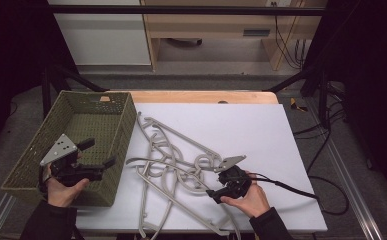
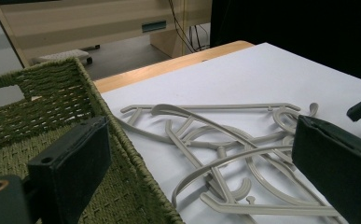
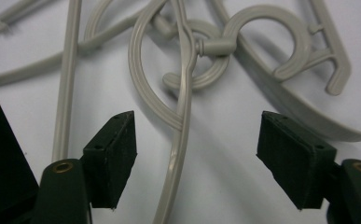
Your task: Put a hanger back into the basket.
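Right gripper [image 1: 212,194] low over tangle of hangers [image 1: 173,165] at near middle of white board [image 1: 261,130]; jaws apart, straddling one thin hanger bar [image 3: 180,140], pads not touching, likely lining up grasp. Left gripper [image 1: 98,152] hovers over near corner of basket [image 1: 28,150], jaws wide, empty, probably waiting. Hangers: grey moulded plastic, ribbed, curved hooks interlocked. Basket: green woven, rectangular, empty.

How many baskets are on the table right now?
1. The green woven basket sits at the table's left edge, beside the pile of grey hangers, with the left gripper held over its near right part.
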{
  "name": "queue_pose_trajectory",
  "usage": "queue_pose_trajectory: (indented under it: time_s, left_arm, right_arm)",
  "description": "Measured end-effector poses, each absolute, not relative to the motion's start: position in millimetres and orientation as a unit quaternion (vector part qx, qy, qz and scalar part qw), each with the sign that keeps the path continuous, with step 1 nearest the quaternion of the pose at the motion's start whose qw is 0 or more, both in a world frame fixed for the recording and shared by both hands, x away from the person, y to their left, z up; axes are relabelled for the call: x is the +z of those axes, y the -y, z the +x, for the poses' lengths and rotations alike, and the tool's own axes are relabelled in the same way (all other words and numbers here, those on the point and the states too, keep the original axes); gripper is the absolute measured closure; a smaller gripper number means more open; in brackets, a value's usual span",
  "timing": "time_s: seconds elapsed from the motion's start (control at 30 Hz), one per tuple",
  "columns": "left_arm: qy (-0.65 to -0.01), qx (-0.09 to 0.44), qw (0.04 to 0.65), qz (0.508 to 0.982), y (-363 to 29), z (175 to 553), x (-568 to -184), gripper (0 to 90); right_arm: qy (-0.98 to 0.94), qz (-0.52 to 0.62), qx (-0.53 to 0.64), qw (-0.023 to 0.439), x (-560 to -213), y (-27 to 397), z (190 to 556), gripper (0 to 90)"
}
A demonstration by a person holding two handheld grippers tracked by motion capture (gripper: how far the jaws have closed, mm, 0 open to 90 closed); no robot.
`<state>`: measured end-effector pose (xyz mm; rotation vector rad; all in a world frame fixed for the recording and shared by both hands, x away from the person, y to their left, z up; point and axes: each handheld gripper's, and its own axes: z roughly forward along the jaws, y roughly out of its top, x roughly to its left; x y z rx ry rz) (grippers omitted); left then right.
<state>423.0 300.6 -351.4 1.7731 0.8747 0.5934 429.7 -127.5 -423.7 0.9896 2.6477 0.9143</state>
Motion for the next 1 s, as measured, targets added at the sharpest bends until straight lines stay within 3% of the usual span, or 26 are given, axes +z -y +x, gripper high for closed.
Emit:
queue_pose_trajectory:
  time_s: [0.23, 0.27, 0.4, 0.47, 1.0]
  left_arm:
    - [-0.363, 0.242, 0.51, 0.741, -296.2, 424.1, -353.7, 4.3]
    - [-0.362, 0.241, 0.51, 0.742, -295.6, 424.2, -354.0, 4.3]
    - [-0.361, 0.236, 0.509, 0.745, -292.6, 424.8, -355.3, 4.3]
    - [-0.359, 0.234, 0.506, 0.748, -290.2, 424.9, -356.2, 4.5]
    - [-0.346, 0.22, 0.499, 0.763, -274.0, 423.8, -360.5, 5.8]
  right_arm:
    - [-0.903, 0.324, 0.276, 0.063, -438.9, 120.4, 432.9, 36.8]
    - [-0.906, 0.322, 0.268, 0.056, -442.3, 118.9, 433.7, 43.1]
    - [-0.909, 0.324, 0.258, 0.038, -445.8, 116.8, 434.6, 51.5]
    - [-0.91, 0.329, 0.248, 0.037, -449.2, 115.6, 436.0, 60.3]
    - [-0.905, 0.355, 0.236, 0.013, -455.2, 113.4, 441.6, 78.6]
